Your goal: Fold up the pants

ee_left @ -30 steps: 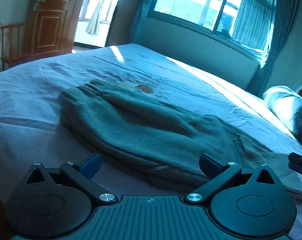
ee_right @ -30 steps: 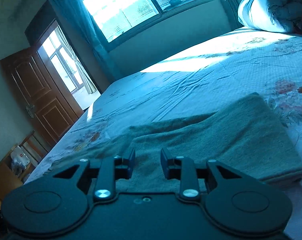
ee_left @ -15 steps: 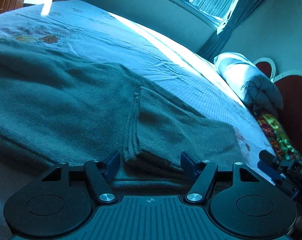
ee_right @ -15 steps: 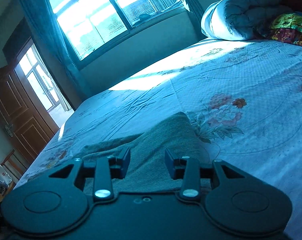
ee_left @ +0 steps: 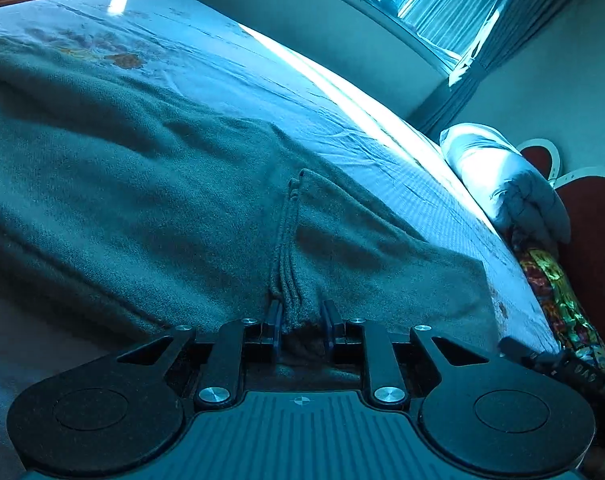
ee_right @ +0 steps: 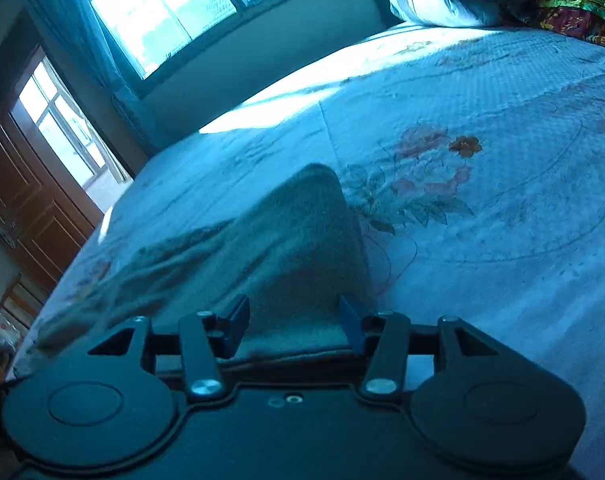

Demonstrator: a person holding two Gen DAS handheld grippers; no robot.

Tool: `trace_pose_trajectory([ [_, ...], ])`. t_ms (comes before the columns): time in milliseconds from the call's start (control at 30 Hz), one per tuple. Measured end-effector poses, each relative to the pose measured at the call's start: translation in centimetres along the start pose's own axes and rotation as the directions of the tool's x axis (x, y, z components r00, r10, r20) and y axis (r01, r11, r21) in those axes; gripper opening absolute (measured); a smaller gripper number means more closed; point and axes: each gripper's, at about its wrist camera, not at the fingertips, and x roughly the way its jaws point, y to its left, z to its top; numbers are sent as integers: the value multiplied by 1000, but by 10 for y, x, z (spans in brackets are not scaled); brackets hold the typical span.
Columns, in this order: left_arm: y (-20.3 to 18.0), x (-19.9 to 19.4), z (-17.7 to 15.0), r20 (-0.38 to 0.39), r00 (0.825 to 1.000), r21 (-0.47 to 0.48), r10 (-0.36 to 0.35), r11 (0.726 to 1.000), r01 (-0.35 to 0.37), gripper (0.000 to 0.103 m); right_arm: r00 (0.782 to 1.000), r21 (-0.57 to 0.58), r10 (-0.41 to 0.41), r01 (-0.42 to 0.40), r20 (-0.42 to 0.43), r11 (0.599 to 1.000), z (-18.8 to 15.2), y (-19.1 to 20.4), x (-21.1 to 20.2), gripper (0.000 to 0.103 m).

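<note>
On the floral bedsheet, the grey-green fleece pants lie flat. The left gripper pinches their layered hem, seen only in its view; the right gripper gapes around a folded corner, open sheet to its right.

Both wrist views sit low and close over the bed, facing the window; both share the pants.
</note>
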Motion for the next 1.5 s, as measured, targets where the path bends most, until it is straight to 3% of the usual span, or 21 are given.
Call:
trace_pose_trajectory([
  [67,-6,-6,5,3,1000,19,5,1000,-5,24,998,-11,6,-5,61,1000,1,4,-11,41],
  [133,-9,-17,10,37,999,64,31,997,-34,39,988,-18,59,-57,141,998,11,10,-24,43],
  [167,-9,-20,11,47,998,82,43,996,-47,41,985,-32,77,-73,156,997,19,15,-25,44],
  [233,-4,-27,18,68,997,96,48,994,-54,46,983,-44,108,-102,151,994,40,24,-14,45],
  [333,13,-31,25,76,993,84,89,992,-95,52,990,-37,69,-65,122,997,66,28,24,45],
  [400,31,-37,29,79,990,57,118,991,-123,52,1000,4,12,-12,1,1000,74,20,64,51],
  [433,38,-40,30,86,988,52,127,990,-131,52,997,25,-23,25,-78,999,72,13,84,51],
  [667,89,-74,45,158,962,13,225,973,-230,55,993,-64,62,-55,98,996,32,45,21,56],
  [733,108,-88,47,184,949,-13,256,966,-258,63,992,-104,83,-73,99,992,17,56,10,59],
  [833,140,-100,53,199,937,-73,286,958,-277,65,990,-128,115,-103,86,986,0,70,2,59],
  [1000,187,-104,66,204,951,-243,232,953,-180,65,991,-144,116,-106,65,984,-6,87,0,58],
  [1167,201,-111,55,229,946,-293,231,943,-160,67,992,-164,104,-90,74,982,-6,97,-2,58],
  [1300,231,-91,61,222,951,-329,218,934,-138,70,991,-201,114,-98,69,975,-13,111,1,59],
  [1400,255,-67,80,217,960,-342,177,935,-95,70,993,-284,110,-92,47,954,-25,131,6,59],
  [1500,269,-51,95,241,965,-357,104,934,-12,80,994,-358,105,-87,31,930,-35,149,12,59],
])
